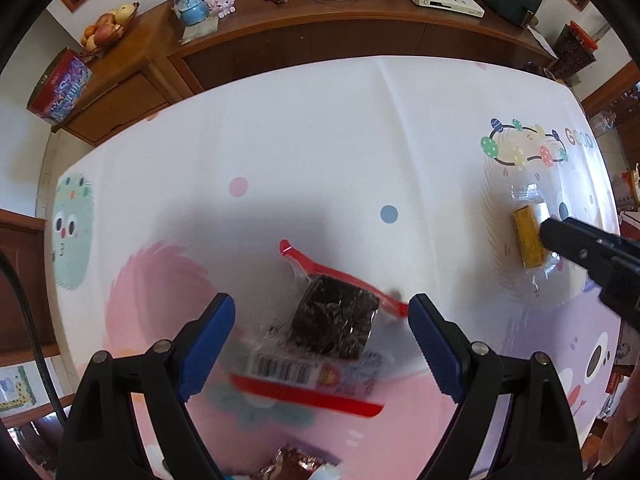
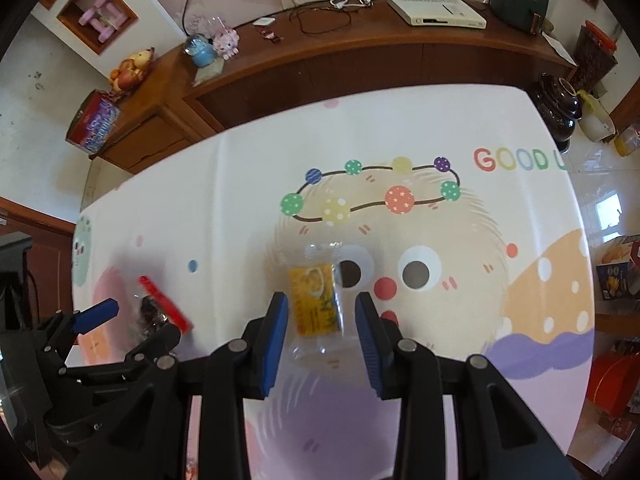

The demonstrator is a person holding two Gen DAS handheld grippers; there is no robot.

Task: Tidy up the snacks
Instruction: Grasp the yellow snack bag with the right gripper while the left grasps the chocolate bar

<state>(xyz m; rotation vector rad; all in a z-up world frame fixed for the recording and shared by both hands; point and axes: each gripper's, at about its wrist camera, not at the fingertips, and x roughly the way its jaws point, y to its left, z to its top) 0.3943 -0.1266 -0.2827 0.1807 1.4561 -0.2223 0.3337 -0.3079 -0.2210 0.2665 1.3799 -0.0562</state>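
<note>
My left gripper (image 1: 322, 344) is spread wide over the dark snack pack (image 1: 334, 328) on the tablecloth (image 1: 320, 140). My right gripper (image 2: 322, 340) stands apart w/ the yellow snack (image 2: 316, 298) between the pads, not touching.

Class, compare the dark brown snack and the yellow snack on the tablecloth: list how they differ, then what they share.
The dark brown snack is a chunky block; the yellow snack is a flatter bar. The brown one's wrapper has red edges and a barcode; the yellow one's is plain clear plastic. Both lie sealed on the tablecloth.
</note>
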